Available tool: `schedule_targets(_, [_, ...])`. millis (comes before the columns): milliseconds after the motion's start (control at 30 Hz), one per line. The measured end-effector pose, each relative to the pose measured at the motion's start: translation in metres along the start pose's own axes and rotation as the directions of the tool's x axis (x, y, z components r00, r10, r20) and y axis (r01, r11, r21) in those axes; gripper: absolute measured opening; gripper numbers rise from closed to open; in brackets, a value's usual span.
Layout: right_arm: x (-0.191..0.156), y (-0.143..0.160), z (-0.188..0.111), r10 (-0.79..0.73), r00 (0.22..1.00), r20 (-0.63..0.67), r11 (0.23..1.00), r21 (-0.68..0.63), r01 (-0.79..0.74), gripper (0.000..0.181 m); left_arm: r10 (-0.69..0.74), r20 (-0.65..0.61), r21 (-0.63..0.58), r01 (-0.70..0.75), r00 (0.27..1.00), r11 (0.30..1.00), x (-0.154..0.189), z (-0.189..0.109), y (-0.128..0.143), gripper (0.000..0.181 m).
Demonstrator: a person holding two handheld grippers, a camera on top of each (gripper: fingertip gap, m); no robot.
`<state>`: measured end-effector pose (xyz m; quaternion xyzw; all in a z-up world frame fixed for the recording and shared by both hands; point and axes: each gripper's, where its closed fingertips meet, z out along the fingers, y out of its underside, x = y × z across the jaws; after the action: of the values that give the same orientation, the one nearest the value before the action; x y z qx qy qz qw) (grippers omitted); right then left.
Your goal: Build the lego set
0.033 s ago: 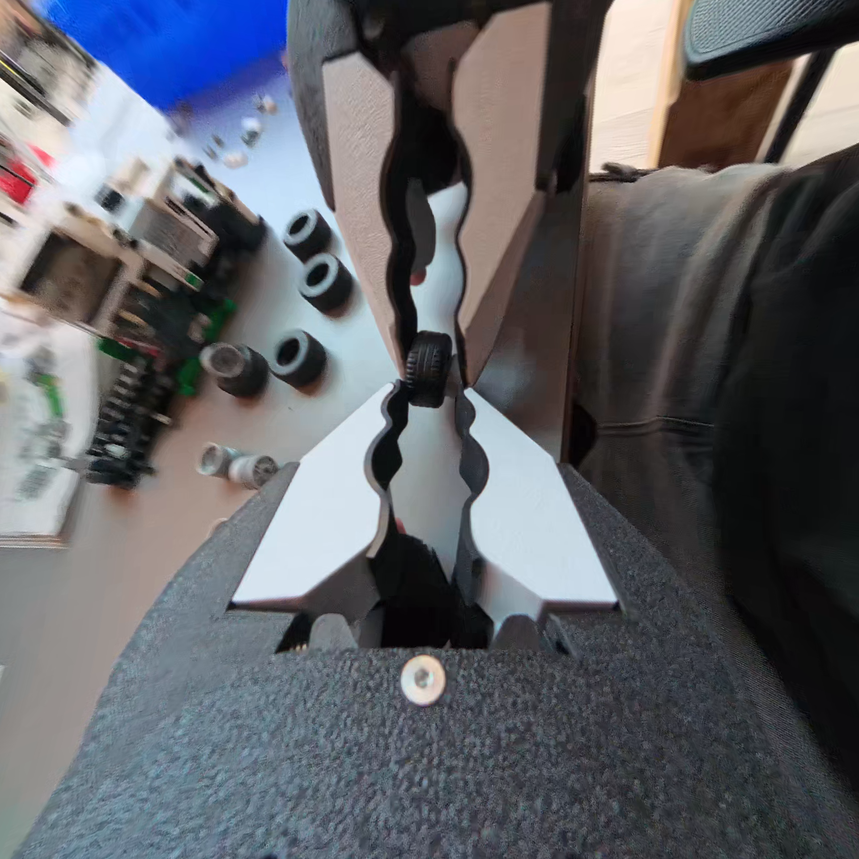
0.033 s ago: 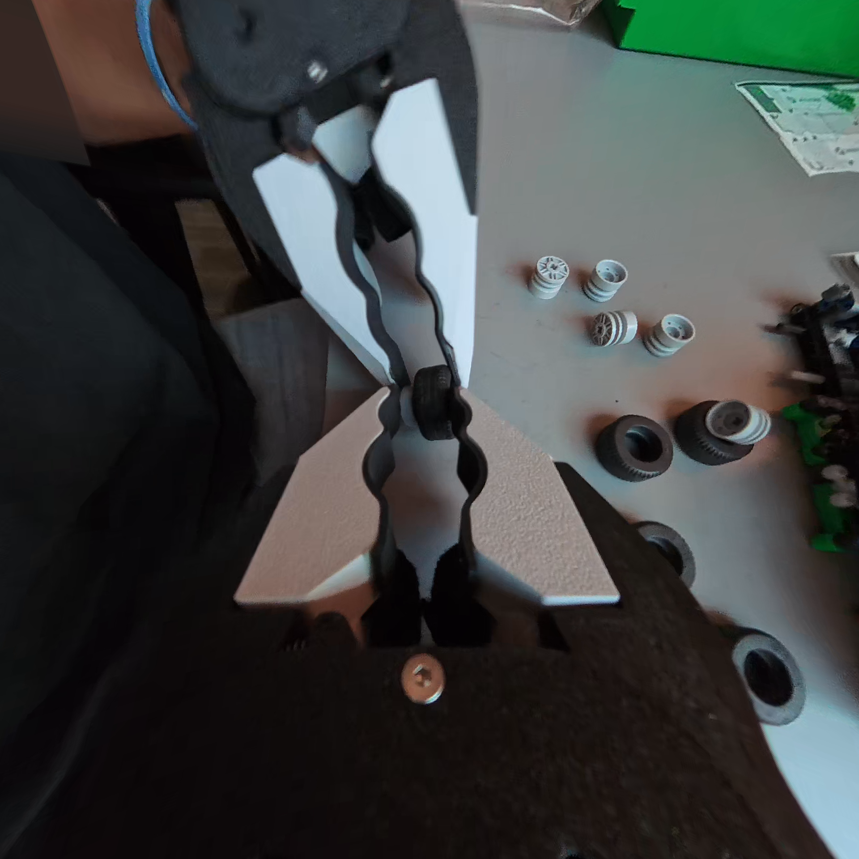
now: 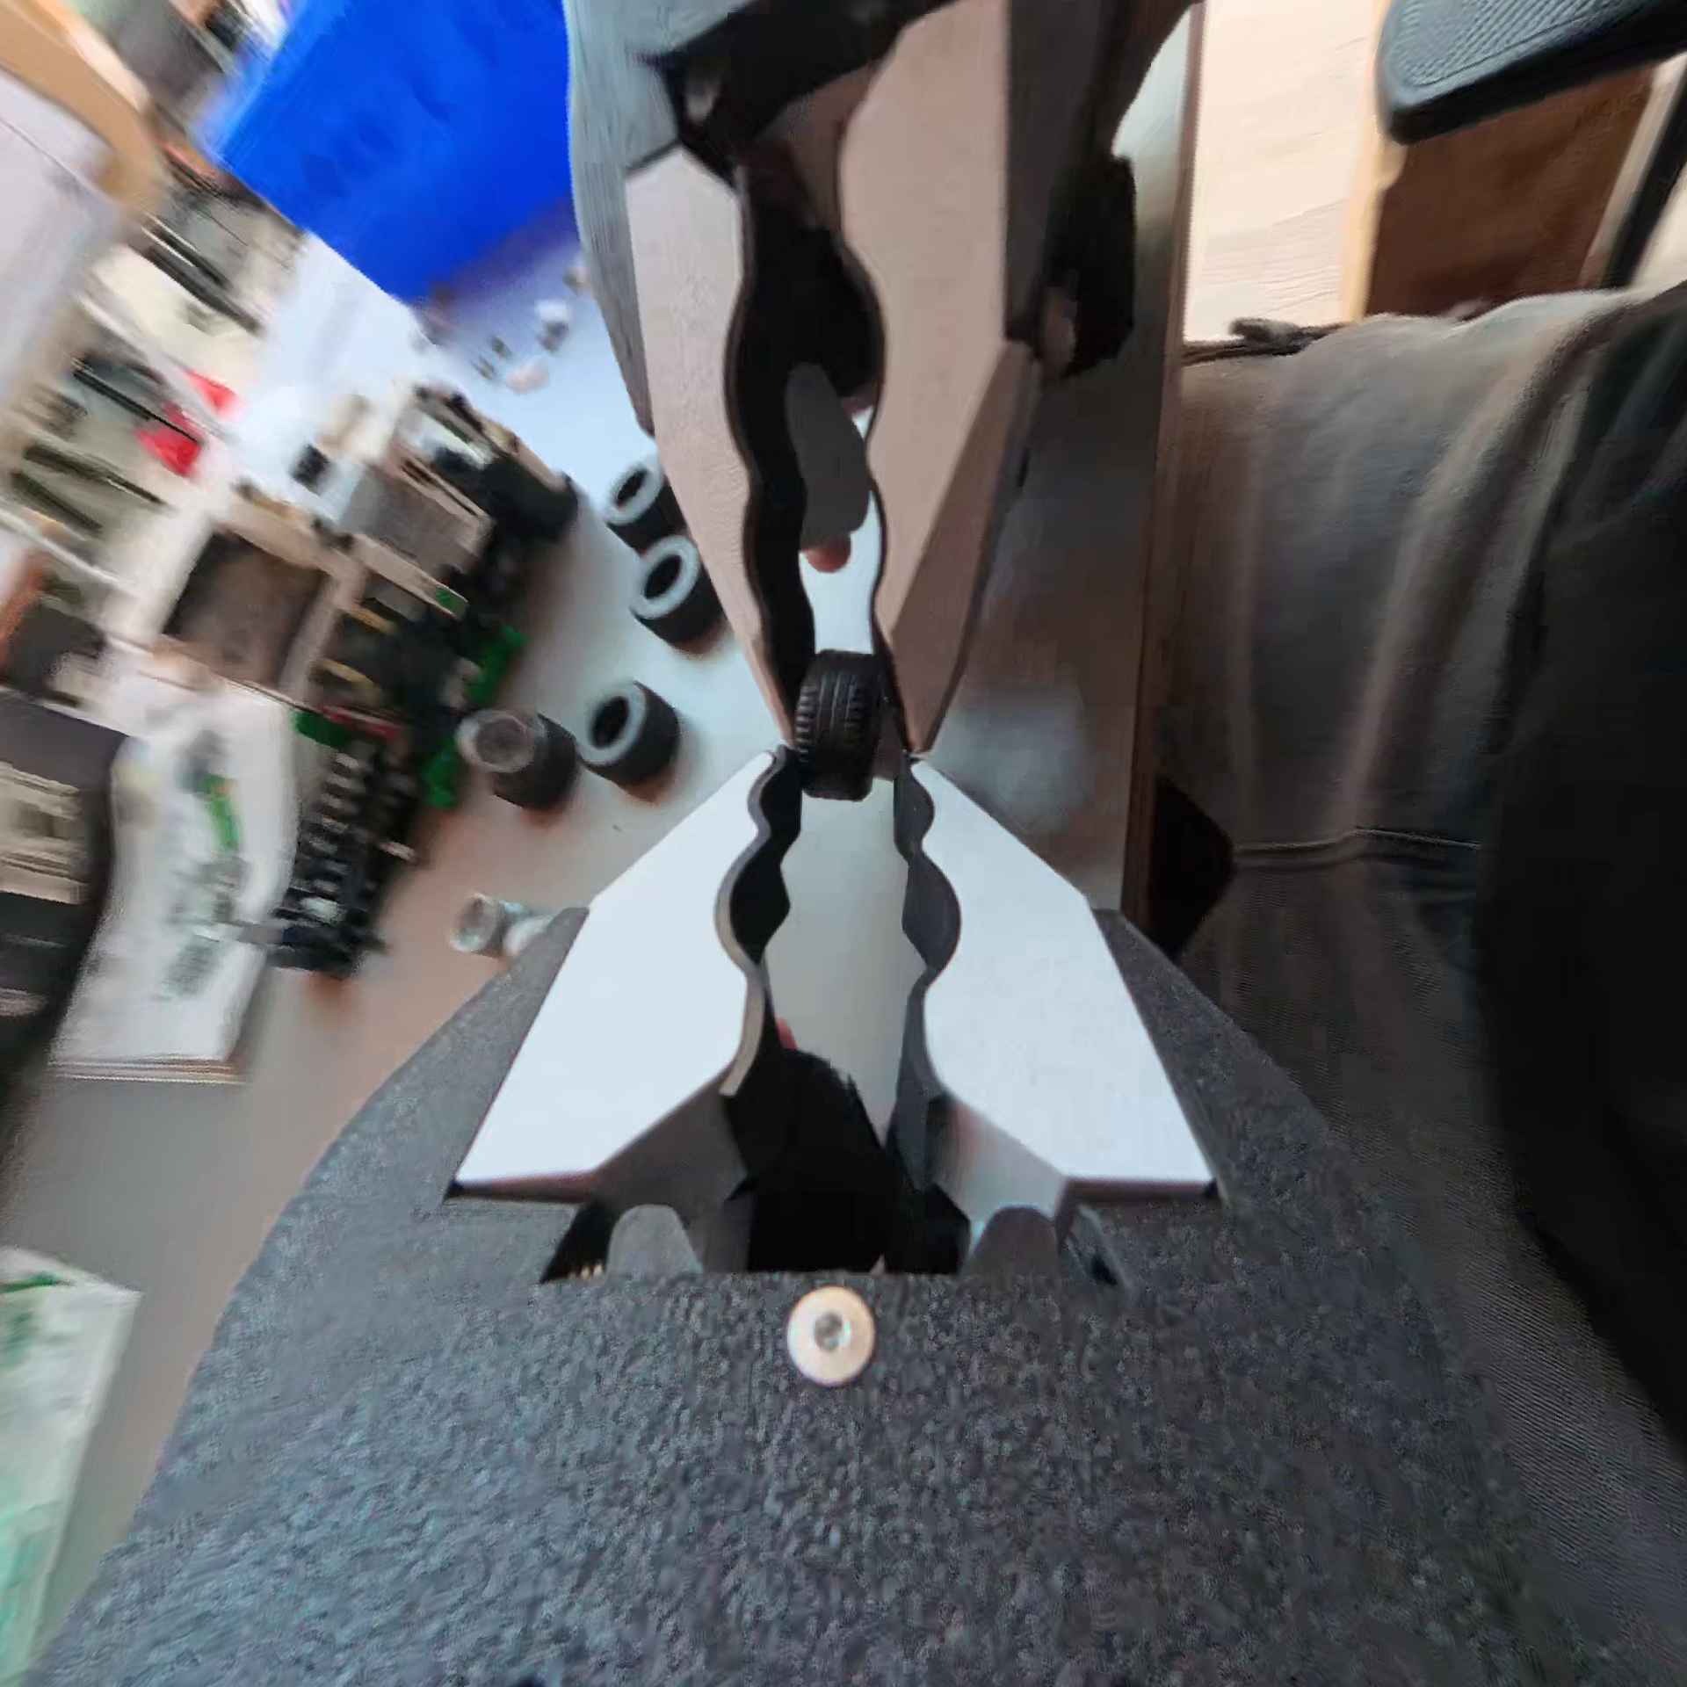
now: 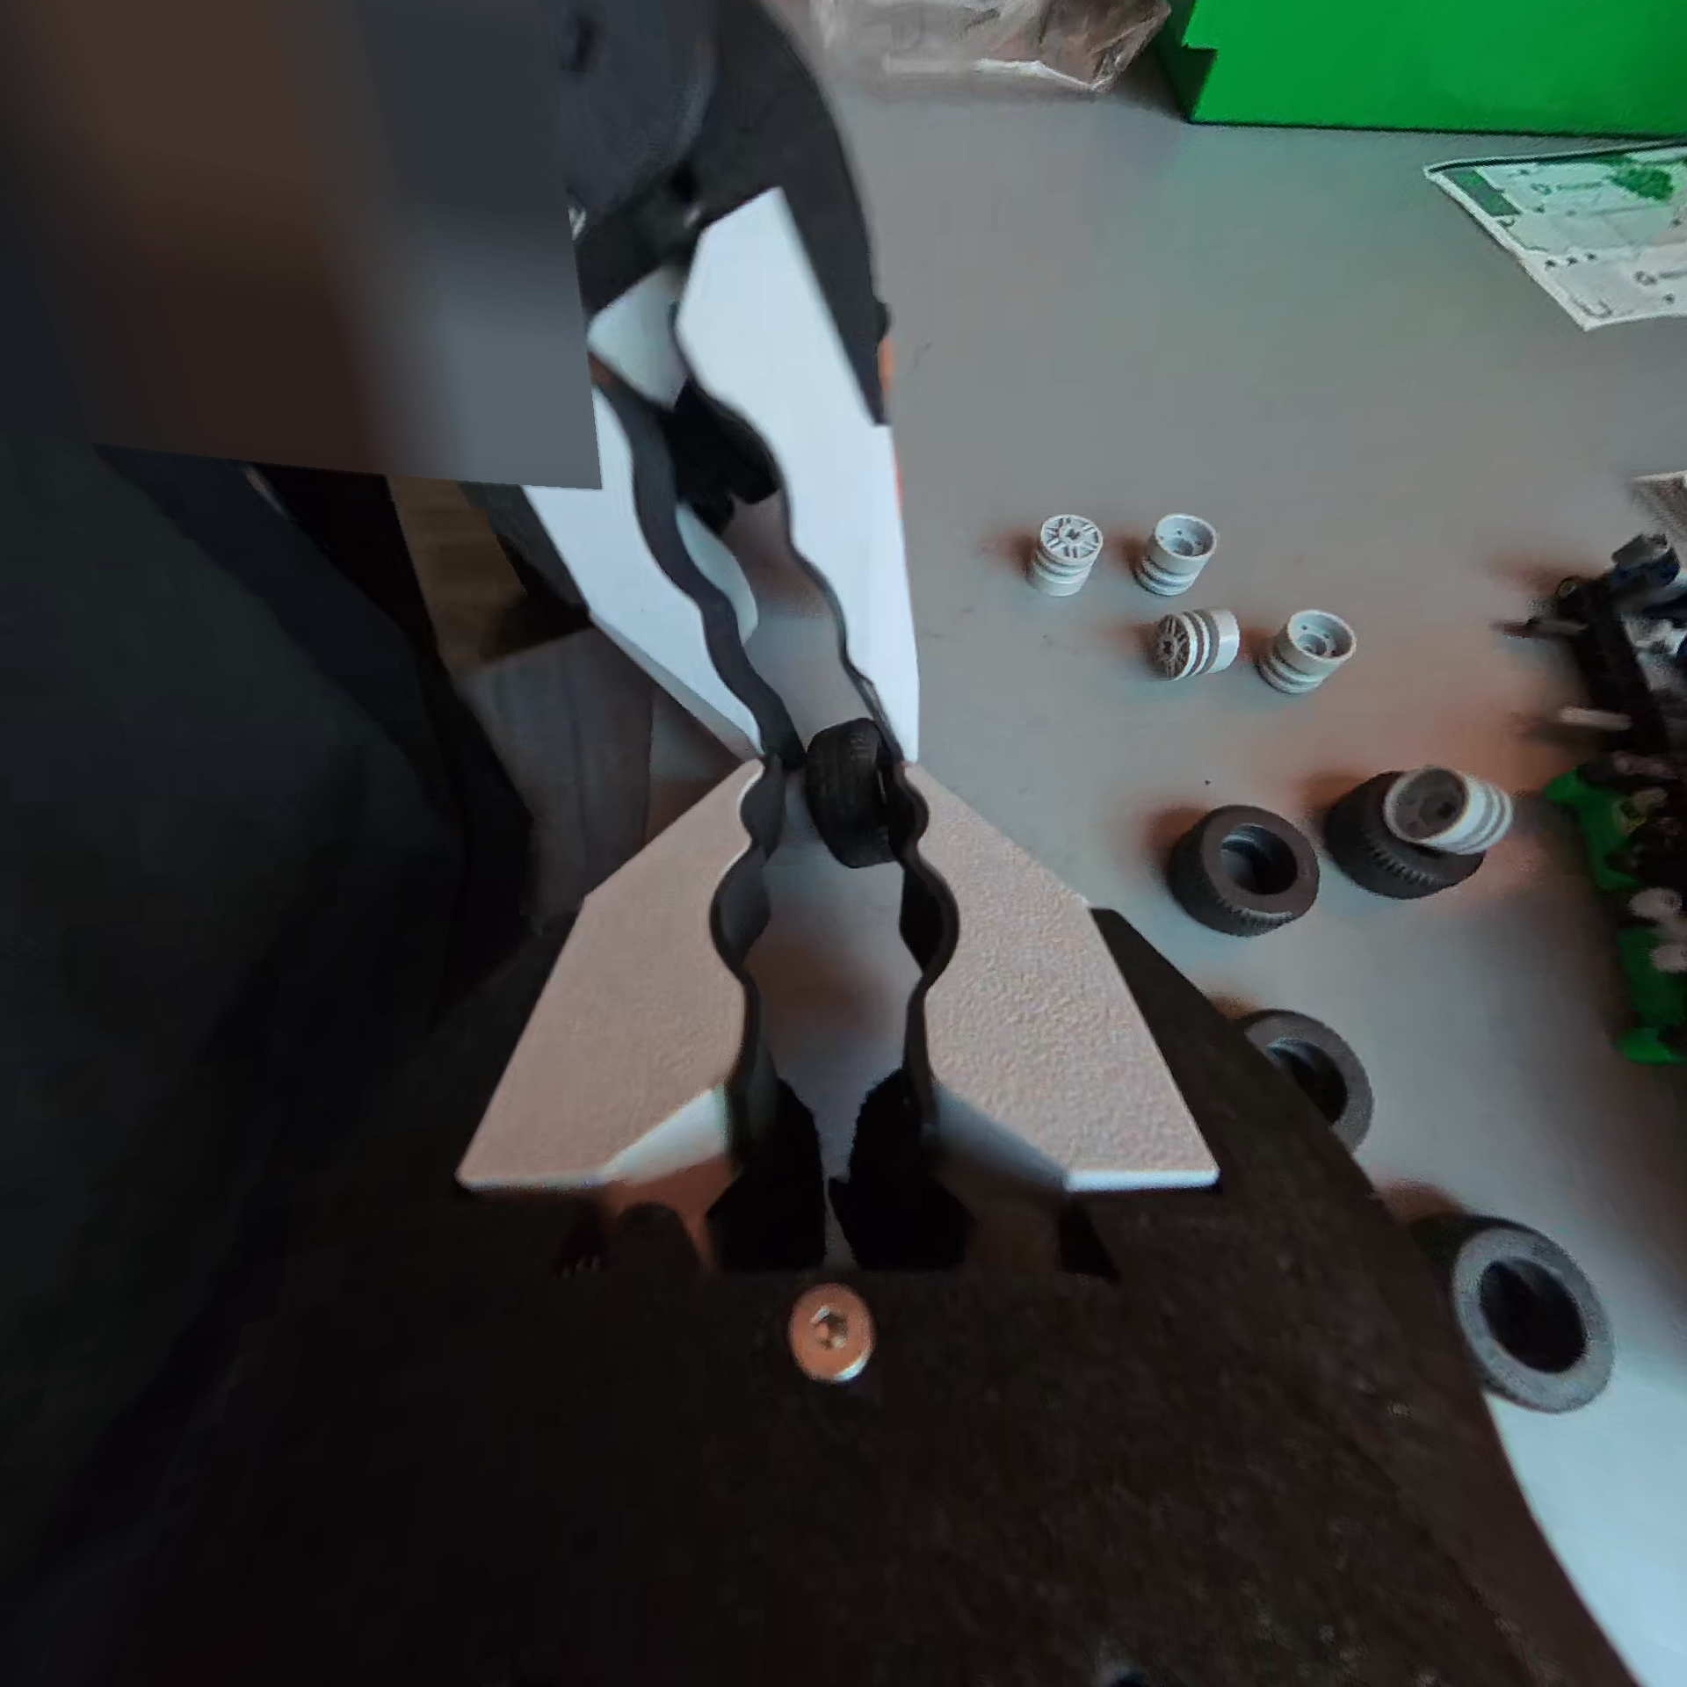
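A small black tyre [image 3: 842,726] sits edge-on where my two grippers meet tip to tip, above the table's near edge. My left gripper [image 3: 844,762] is narrowed around its lower part. The right gripper's fingers [image 3: 949,511] come down from above onto the same tyre. In the right wrist view the tyre [image 4: 853,792] is tilted between my right gripper's [image 4: 840,780] tips, with the left gripper's fingers [image 4: 822,438] beyond it. I cannot tell whether a rim is inside the tyre.
On the grey table [image 4: 1187,365] lie several loose black tyres [image 4: 1243,867], one with a grey rim [image 4: 1442,812], and several grey rims [image 4: 1068,552]. A black and green part-built model [image 4: 1634,822], a booklet [image 4: 1570,228] and a green box [image 4: 1424,55] lie farther off. A person's lap [image 3: 1369,730] lies beyond the table edge. The grippers are tip to tip, or close to it.
Both grippers stay tip to tip on the tyre. The left wrist view is more blurred and its background has shifted a little.
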<state>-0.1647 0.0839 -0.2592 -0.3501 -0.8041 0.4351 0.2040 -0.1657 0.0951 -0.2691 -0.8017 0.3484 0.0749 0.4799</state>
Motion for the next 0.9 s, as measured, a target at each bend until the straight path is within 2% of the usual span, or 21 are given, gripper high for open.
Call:
schedule_targets(67, [-0.001,-0.011,-0.012,0.143,0.985,0.1,0.984,0.097,-0.152,0.037,0.181,0.171,0.021,-0.187,0.968,0.982,-0.011,-0.004,-0.011,0.02])
schedule_targets(100, [-0.002,-0.017,-0.018,0.22,0.96,0.174,0.96,0.137,-0.245,0.042,0.29,0.257,0.002,-0.301,0.922,0.954,-0.016,-0.005,-0.015,0.02])
schedule_targets(167, [0.003,-0.019,-0.026,0.332,0.907,0.258,0.915,0.146,-0.377,0.04,0.45,0.376,-0.061,-0.463,0.81,0.884,-0.02,-0.005,-0.017,0.02])
schedule_targets(233, [0.01,-0.013,-0.027,0.387,0.887,0.253,0.897,0.12,-0.426,0.036,0.535,0.417,-0.138,-0.53,0.735,0.837,-0.022,-0.003,-0.014,0.019])
schedule_targets(300, [0.016,-0.006,-0.025,0.411,0.886,0.214,0.893,0.099,-0.438,0.034,0.568,0.426,-0.165,-0.557,0.704,0.814,-0.023,-0.002,-0.014,0.019])
schedule_targets(500, [0.013,0.002,-0.015,0.411,0.895,0.175,0.906,0.027,-0.422,0.03,0.577,0.397,-0.184,-0.554,0.714,0.812,-0.017,0.004,-0.013,0.02])
schedule_targets(633, [0.014,0.015,-0.007,0.34,0.937,0.081,0.94,-0.047,-0.337,0.031,0.535,0.322,-0.204,-0.494,0.782,0.845,-0.011,0.014,-0.003,0.021])
schedule_targets(800, [0.02,0.023,-0.006,0.229,0.973,-0.013,0.969,-0.091,-0.229,0.031,0.353,0.195,-0.139,-0.331,0.915,0.933,-0.005,0.008,0.003,0.031])
schedule_targets(867, [0.018,0.024,-0.006,0.153,0.988,-0.019,0.983,-0.102,-0.154,0.031,0.21,0.114,-0.087,-0.201,0.971,0.976,-0.003,0.001,0.004,0.042])
schedule_targets(900, [0.016,0.024,-0.006,0.118,0.993,-0.025,0.987,-0.11,-0.12,0.031,0.094,0.05,-0.045,-0.092,0.994,0.995,-0.001,-0.001,0.001,0.047])
